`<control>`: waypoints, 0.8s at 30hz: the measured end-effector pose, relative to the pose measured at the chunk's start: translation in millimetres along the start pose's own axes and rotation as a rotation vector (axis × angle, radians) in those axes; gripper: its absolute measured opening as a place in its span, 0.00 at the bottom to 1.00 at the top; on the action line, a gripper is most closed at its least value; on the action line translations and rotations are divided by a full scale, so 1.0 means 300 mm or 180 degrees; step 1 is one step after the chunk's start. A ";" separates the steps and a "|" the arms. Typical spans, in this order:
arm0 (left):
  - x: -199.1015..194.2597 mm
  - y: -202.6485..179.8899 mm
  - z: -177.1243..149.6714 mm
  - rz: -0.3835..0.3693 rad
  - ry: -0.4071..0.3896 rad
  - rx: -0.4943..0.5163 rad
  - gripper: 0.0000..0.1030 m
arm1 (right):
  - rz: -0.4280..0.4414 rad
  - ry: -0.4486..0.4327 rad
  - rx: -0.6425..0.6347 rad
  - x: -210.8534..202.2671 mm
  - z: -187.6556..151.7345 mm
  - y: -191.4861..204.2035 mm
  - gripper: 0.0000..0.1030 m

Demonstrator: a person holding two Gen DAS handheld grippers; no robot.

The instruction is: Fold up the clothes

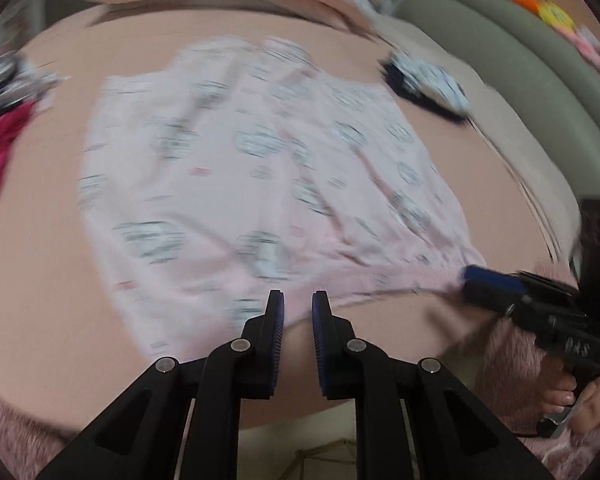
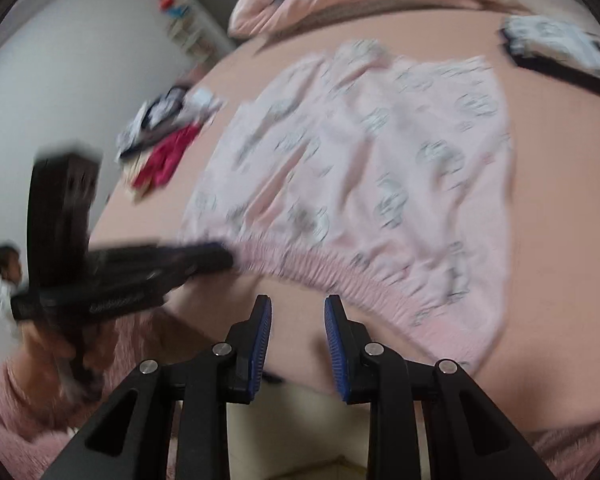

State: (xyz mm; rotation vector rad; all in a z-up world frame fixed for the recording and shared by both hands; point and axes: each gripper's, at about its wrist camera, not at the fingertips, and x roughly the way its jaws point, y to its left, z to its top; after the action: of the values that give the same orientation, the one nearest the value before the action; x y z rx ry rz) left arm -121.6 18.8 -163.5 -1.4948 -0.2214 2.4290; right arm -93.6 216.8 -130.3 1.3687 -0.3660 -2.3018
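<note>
Bed (image 1: 40,208) bare around pants (image 1: 236,184) | left gripper (image 1: 298,304), right gripper (image 2: 298,308) gaping at waistband (image 2: 320,276)

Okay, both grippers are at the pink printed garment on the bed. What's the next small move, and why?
Probably ease the left gripper and right gripper forward until the elastic waistband sits between their fingers. Both jaws stand open, holding nothing, and the pink garment lies spread on the bed, waistband nearest. Blur hides any contact.
</note>
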 end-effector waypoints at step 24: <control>0.027 0.263 -0.095 -0.0031 0.0221 -0.1420 0.23 | -0.0915 -0.0135 0.1009 -0.033 -0.048 -0.210 0.27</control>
State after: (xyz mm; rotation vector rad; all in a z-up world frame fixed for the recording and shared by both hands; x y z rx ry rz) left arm -112.0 -53.9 -204.9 -1.7393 -0.7970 2.4189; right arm -91.3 276.4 -157.0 1.6149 -0.6043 -2.5936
